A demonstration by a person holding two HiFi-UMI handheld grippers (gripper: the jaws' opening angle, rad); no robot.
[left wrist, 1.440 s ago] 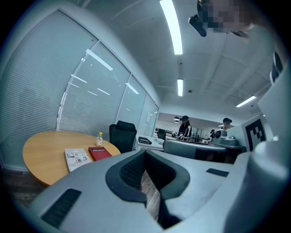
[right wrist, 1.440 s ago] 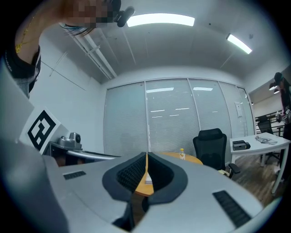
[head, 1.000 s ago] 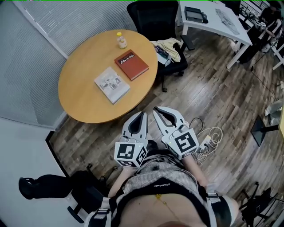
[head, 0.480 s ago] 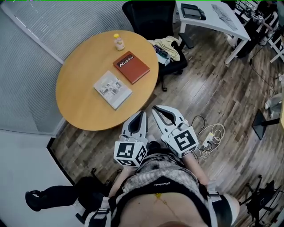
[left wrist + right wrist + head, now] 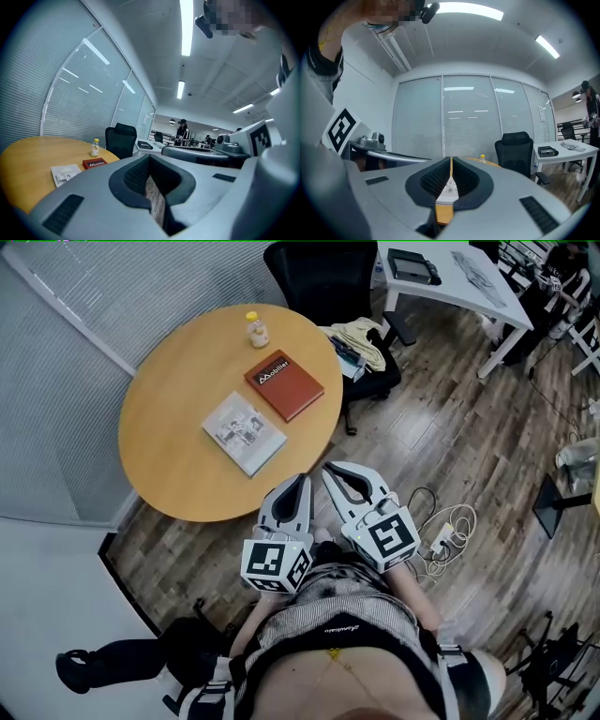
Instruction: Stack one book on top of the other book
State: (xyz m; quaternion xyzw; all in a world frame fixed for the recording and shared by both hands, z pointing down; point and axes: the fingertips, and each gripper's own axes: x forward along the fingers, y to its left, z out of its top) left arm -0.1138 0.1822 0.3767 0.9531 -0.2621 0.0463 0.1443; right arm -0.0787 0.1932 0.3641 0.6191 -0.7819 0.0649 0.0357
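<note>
I judge this to be the approach: neither book has been touched, and nothing is stacked yet. The red book (image 5: pixel 284 384) lies flat on the round bench (image 5: pixel 169 456). The pale book (image 5: pixel 244 433) lies flat just beside the red book on the side nearer me, with a narrow strip of bench showing between them. A small bottle (image 5: pixel 255 329) stands beyond the red book, near the far rim.

Both tongs are well short of the red book, held close to my body over the wooden floor and pointing roughly level toward the bench. The left tongs (image 5: pixel 302 481) are pressed together with nothing between them; their own view shows only floor through the slit. The right tongs (image 5: pixel 328 470) are likewise pressed together and empty, and the pale book shows far off through the gap.

For the next move I would carry one pair forward over the bench edge and spread it. I would then take one book by an edge, since both lie flat and offer little to pinch, and keep clear of the bottle beyond the red book.
</note>
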